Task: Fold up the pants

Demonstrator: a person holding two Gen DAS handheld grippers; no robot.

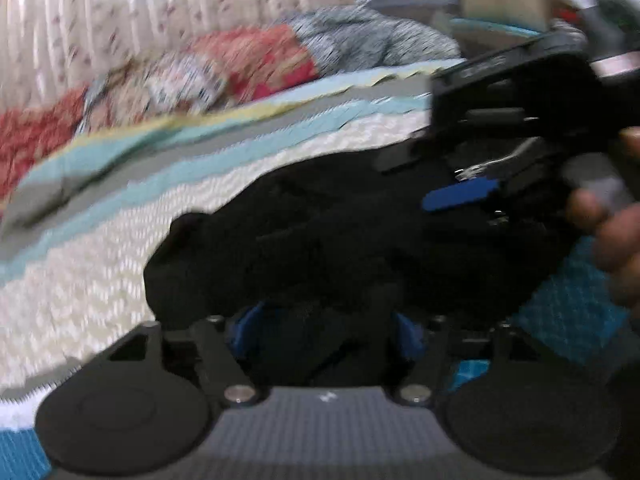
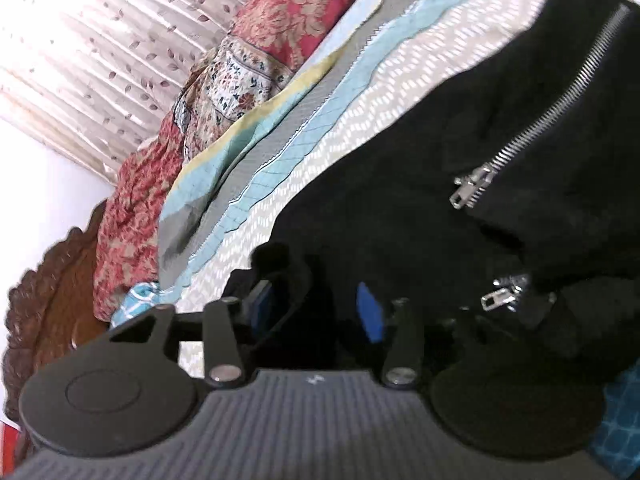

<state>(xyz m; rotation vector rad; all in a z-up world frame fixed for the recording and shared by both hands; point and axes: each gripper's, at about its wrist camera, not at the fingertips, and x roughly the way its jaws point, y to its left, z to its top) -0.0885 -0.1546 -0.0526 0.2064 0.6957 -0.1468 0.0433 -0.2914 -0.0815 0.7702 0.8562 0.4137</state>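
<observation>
Black pants point(image 1: 320, 232) lie bunched on a striped bedspread point(image 1: 100, 264). My left gripper point(image 1: 324, 332) has its blue pads closed on a fold of the black fabric at the near edge. The right gripper point(image 1: 460, 196) shows at the upper right of the left wrist view, held by a hand, its blue finger over the pants. In the right wrist view the pants point(image 2: 440, 160) show silver zippers point(image 2: 520, 140). My right gripper point(image 2: 316, 312) has black cloth between its blue pads.
Red floral and patterned blankets point(image 1: 240, 64) are heaped along the far side of the bed, under a leaf-print curtain point(image 2: 100, 40). A carved brown wooden headboard point(image 2: 44, 292) stands at the left in the right wrist view.
</observation>
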